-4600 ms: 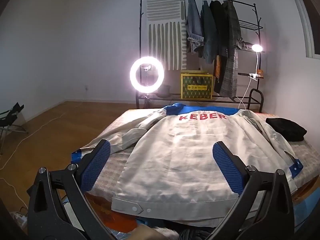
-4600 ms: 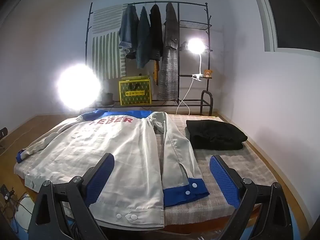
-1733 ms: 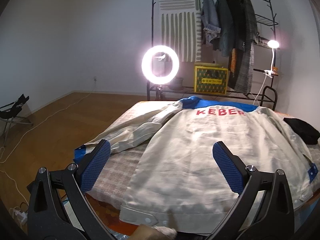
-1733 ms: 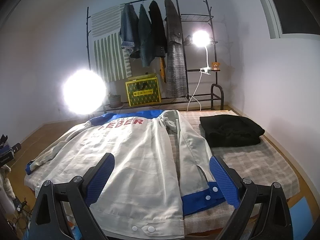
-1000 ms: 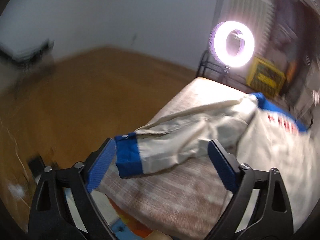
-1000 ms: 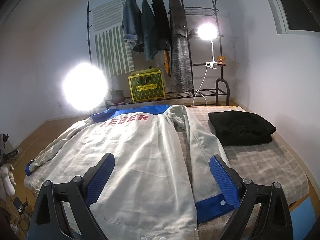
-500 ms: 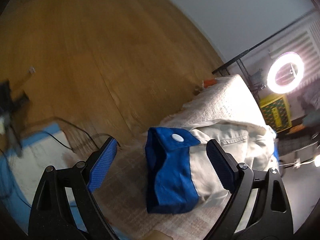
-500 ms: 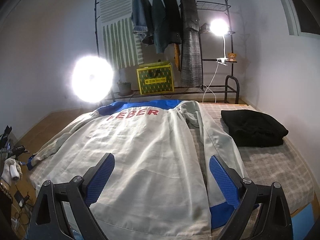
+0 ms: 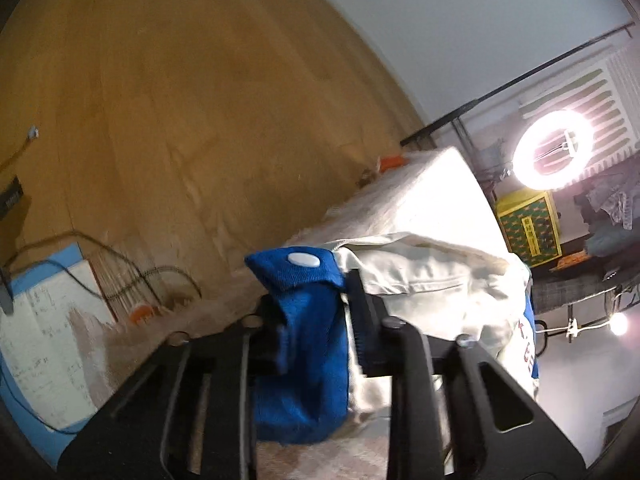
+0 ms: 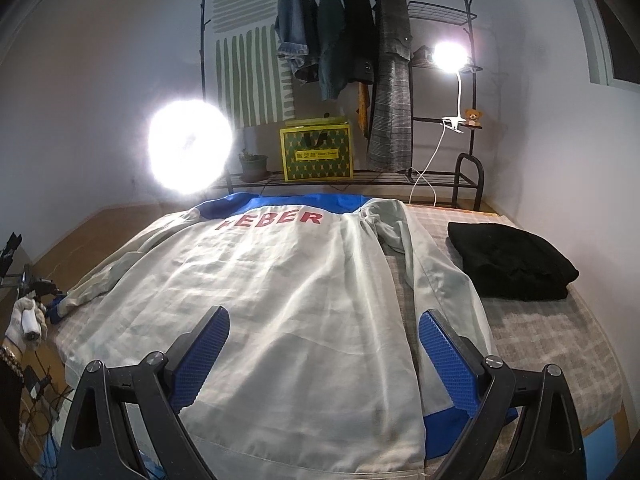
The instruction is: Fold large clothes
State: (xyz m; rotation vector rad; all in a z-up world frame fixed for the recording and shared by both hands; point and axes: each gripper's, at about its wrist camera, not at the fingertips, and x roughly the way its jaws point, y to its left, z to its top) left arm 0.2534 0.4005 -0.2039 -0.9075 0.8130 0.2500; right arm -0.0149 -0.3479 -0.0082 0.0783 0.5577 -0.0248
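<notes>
Left gripper (image 9: 316,316): I find its jaws closing on the blue knitted cuff with a white snap button (image 9: 308,320), which sits bunched between the pads at the frame's centre. Contact looks made on both faces, though the cloth is thick there and I cannot confirm the bite is firm.

Right gripper (image 10: 322,350): I hold it with jaws spread wide and nothing between them, hovering above the lower back panel of the garment.

Handling judgement: the cream-white cotton jacket with blue collar, blue cuffs and red lettering (image 10: 288,292) reads as light, soft and limp. It will drape and drag rather than keep any shape. The ribbed cuff is the thickest, least slippery purchase on the sleeve, so it is a sound place to take hold. For the body I would favour the hem band or a shoulder seam. Slack cloth may slide out if only one layer is pinched.

Appearance and position: the jacket lies back-up, spread over the checked beige bed cover (image 10: 560,344), collar at 12 o'clock, hem at 6 o'clock. Its left sleeve runs out to 9 o'clock, ending at the bed's edge; the other sleeve lies along the body toward 5 o'clock. A folded black garment (image 10: 512,264) rests apart at 2 o'clock.
</notes>
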